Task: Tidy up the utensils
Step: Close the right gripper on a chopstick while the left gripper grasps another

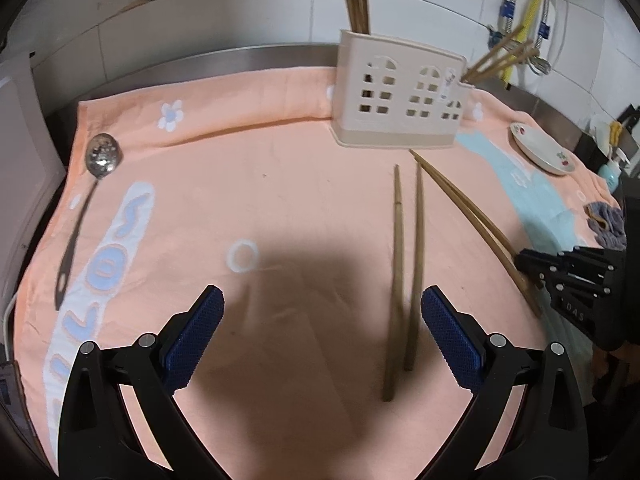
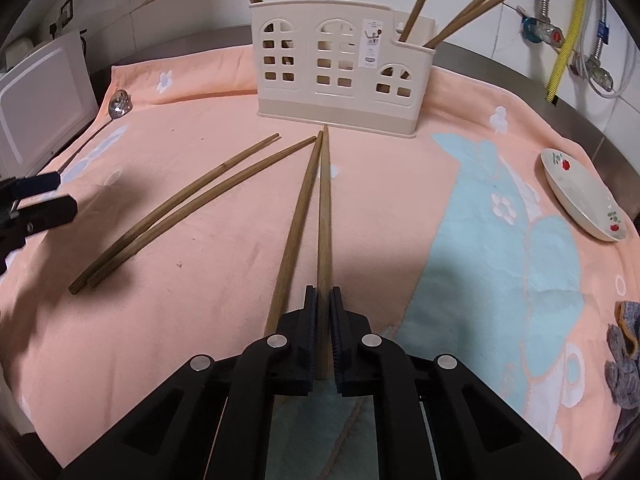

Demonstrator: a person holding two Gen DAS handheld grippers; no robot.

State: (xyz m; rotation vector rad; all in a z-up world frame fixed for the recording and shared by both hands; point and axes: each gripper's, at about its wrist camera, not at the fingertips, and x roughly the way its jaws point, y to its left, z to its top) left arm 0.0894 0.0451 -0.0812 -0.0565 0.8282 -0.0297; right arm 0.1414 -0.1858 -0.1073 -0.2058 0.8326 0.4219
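Observation:
A cream utensil holder (image 2: 340,68) with window cut-outs stands at the back of the peach towel (image 2: 240,280), also in the left wrist view (image 1: 400,100). Several wooden chopsticks (image 2: 472,12) stand in it. My right gripper (image 2: 323,292) is shut on one chopstick (image 2: 325,208) that points at the holder; a second chopstick (image 2: 298,224) lies beside it, outside the jaws. A loose chopstick pair (image 2: 180,208) lies left of them, also seen in the left wrist view (image 1: 408,264). My left gripper (image 1: 320,304) is open and empty above the towel. A slotted metal spoon (image 1: 102,158) lies far left.
A white floral dish (image 2: 580,192) sits at the towel's right edge. A grey cloth (image 2: 624,360) lies at the front right. A white board (image 2: 40,92) leans at the left. Tiled wall with pipes (image 2: 568,40) stands behind the steel counter.

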